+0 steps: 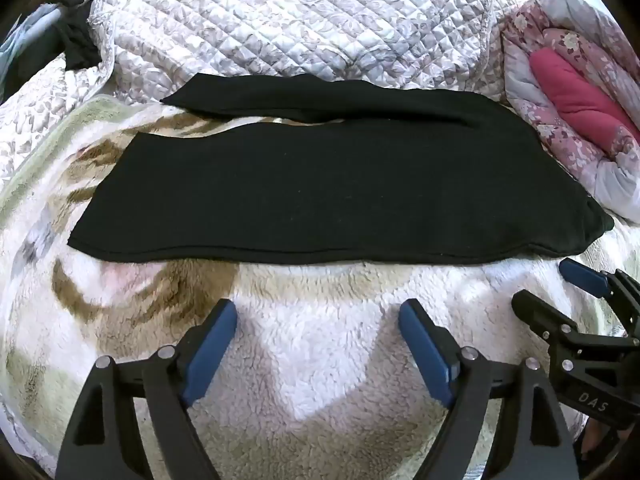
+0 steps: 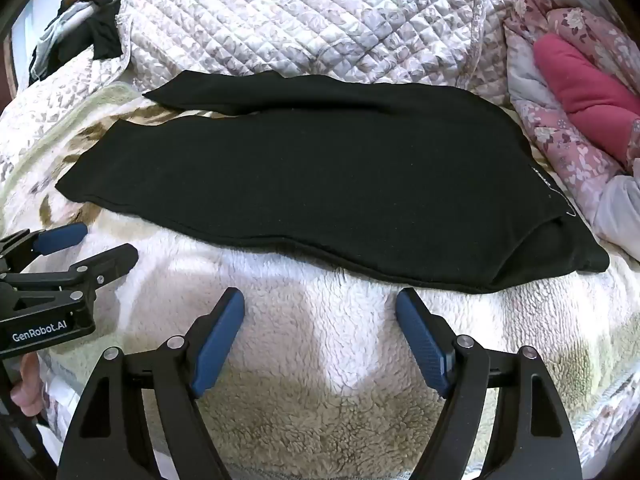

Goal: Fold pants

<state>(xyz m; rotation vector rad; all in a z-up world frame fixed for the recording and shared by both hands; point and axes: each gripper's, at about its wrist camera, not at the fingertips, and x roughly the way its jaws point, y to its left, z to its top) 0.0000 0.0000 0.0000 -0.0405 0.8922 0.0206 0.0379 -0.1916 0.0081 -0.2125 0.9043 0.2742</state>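
Observation:
Black pants [image 1: 320, 188] [image 2: 312, 184] lie flat across a fleece blanket, legs to the left and waistband to the right, the far leg slightly apart from the near one. My left gripper [image 1: 318, 312] hovers open over the blanket just short of the pants' near edge, nothing between its blue pads. My right gripper [image 2: 320, 300] is open too, near the same edge further right, and holds nothing. The right gripper [image 1: 556, 284] shows at the right of the left wrist view, and the left gripper [image 2: 108, 244] at the left of the right wrist view.
A fluffy white and brown fleece blanket [image 1: 312, 360] [image 2: 320, 360] covers the bed. A quilted grey bedspread [image 1: 300, 24] [image 2: 312, 20] bunches behind the pants. Pink floral bedding [image 1: 572, 92] [image 2: 572, 92] is piled at the right. Dark clothes [image 1: 76, 36] lie at the far left.

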